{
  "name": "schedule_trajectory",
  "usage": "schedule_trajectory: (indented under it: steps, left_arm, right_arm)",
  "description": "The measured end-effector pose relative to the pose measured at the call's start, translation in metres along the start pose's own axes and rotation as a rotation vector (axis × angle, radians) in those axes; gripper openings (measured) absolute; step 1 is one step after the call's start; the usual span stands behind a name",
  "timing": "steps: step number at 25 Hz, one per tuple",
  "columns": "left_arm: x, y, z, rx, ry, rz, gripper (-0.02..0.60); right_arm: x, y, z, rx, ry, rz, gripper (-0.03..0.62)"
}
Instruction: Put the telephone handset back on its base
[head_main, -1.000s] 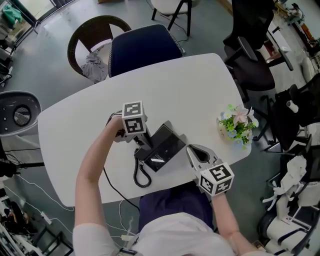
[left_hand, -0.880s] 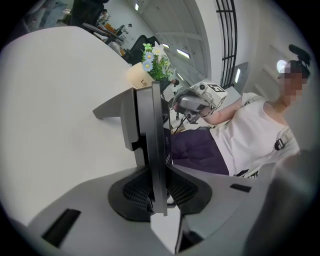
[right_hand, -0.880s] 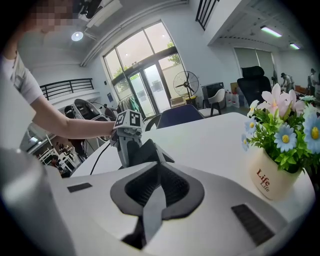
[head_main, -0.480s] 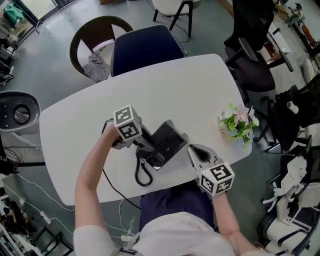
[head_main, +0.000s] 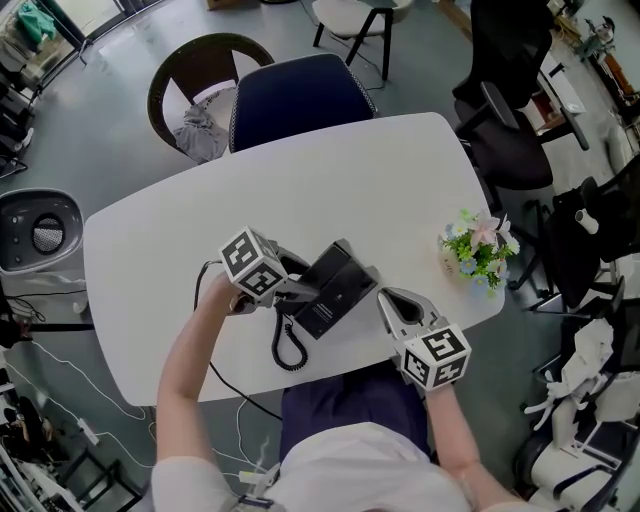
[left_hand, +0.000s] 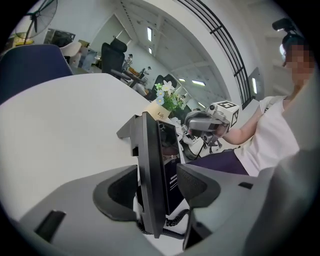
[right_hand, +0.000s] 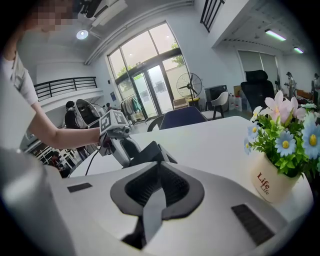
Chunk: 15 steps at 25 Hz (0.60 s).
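Handset (left_hand: 149, 175): a thin black bar, seen edge-on in the left gripper view. It lies along the left side of the base (head_main: 340, 288), near the front middle of the white counter (head_main: 330, 180).
Seating: it appears to rest in its cradle. Whether both ends have dropped fully home cannot be told.
Left tool (head_main: 298, 290): the jaws have just been opening and now stand wide. The handset is between them, with a gap showing at each pad, so nothing is gripped.
Right tool (head_main: 388, 300): the jaws are closed together on nothing. It is parked just beside the base's right corner and points across it.
Coiled cord (head_main: 285, 350): it loops from the handset end onto the counter toward the person.
Handling, judged: a stiff, light plastic shell with a smooth finish that could slip under a weak pinch. The springy cord may tug one end sideways or lift it.
Where to hold, judged: across the narrow middle of the bar, between earpiece and mouthpiece and clear of the cord end.
Bystander: the flower pot (head_main: 470, 255) stands well apart at the counter's right edge.
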<state>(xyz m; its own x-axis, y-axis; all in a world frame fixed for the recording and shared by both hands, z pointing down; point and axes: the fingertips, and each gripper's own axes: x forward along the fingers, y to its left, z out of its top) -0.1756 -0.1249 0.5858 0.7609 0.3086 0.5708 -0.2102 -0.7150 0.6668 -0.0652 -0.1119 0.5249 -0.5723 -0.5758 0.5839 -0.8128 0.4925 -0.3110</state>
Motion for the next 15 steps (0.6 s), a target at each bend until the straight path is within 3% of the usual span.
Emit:
schedule_trajectory:
  steps: [5,8,15]
  left_arm:
    - [-0.004,0.014,-0.01,0.019,0.004,0.13,0.253]
    - [-0.011,0.021,-0.012,0.014,-0.027,0.188,0.21]
    - [-0.007,0.016,-0.015,-0.039,-0.089,0.14,0.119]
  right_arm:
    - [-0.001,0.001,-0.002,-0.003,0.002,0.003,0.041]
    - [-0.003,0.001,-0.003,-0.002,0.004,0.001,0.041]
    - [0.0,-0.001,-0.003,-0.004,0.005,0.0,0.041]
